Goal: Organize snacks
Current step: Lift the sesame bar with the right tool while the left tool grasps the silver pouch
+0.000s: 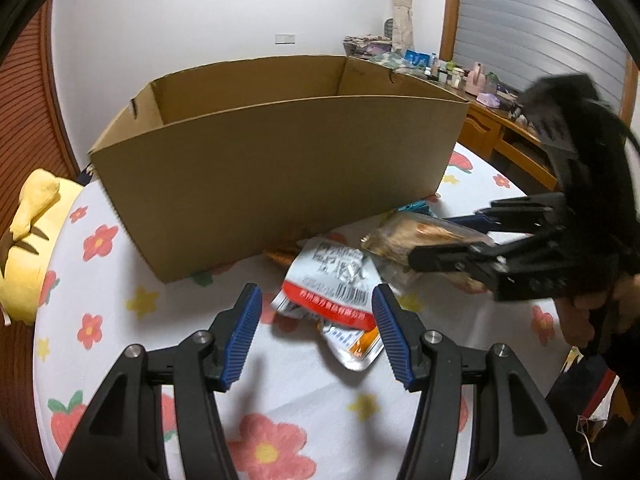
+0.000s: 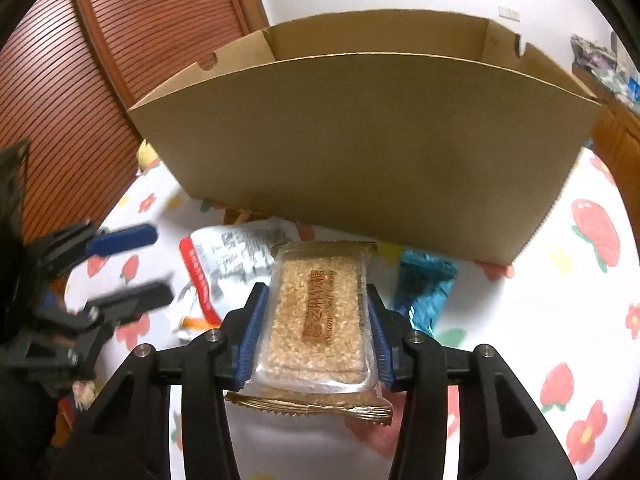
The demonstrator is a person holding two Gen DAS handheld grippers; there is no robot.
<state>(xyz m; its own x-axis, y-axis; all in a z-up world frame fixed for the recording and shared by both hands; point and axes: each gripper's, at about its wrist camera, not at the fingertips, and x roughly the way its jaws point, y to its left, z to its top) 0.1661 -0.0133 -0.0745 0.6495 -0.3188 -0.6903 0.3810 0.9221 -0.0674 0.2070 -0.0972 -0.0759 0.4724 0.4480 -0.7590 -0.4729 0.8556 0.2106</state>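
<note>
A clear pack of sesame candy [image 2: 316,320] with gold crimped ends sits between the blue pads of my right gripper [image 2: 316,296], which is shut on its two long sides. In the left wrist view the same pack [image 1: 420,232] shows in the right gripper [image 1: 448,236] at right. My left gripper [image 1: 316,294] is open, with its pads either side of a silver packet with a red band [image 1: 328,276] that lies on the cloth. A blue foil wrapper [image 2: 424,288] lies beside the tall open cardboard box [image 2: 360,152].
The box [image 1: 280,160] stands just behind the snacks on a flower-print tablecloth [image 1: 280,380]. A smaller silver and orange packet [image 1: 352,344] lies under the red-banded one. A yellow plush [image 1: 32,240] sits at the left edge. A cluttered wooden desk [image 1: 480,92] is at the back right.
</note>
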